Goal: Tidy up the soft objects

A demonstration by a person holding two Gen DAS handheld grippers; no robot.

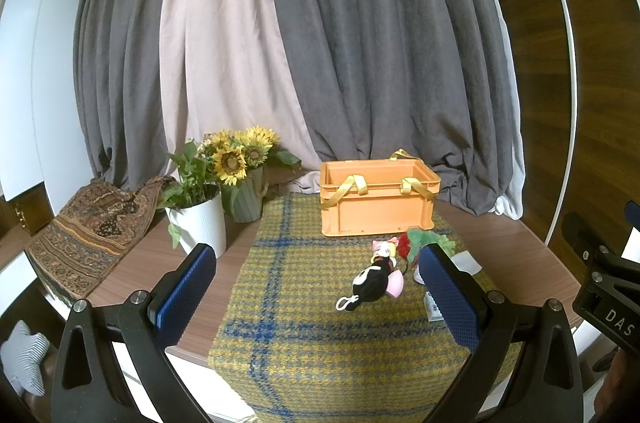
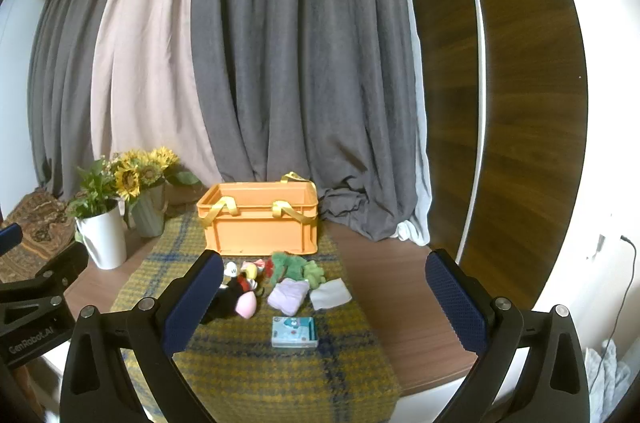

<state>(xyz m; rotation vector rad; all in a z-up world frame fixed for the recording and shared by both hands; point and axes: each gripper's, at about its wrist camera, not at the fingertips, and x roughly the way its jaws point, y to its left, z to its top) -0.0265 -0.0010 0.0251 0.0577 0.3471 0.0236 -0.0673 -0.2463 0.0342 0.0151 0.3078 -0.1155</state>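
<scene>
Left tongs (image 1: 320, 297) and right tongs (image 2: 324, 297) spread wide, holding nothing. "GenRobot.AI" and "DAS" printed on black housings. Orange plastic crate (image 2: 260, 223) behind black-and-white plush toy (image 1: 370, 285).

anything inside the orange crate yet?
The orange crate shows only bare inner walls near its rim; nothing rises above the rim. Its floor is hidden by the near wall, so low items can't be ruled out. The soft toys lie on the plaid cloth in front.

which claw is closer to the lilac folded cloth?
Right claw: the lilac folded cloth lies between its open fingers, just ahead. Left claw is off to its left.
</scene>
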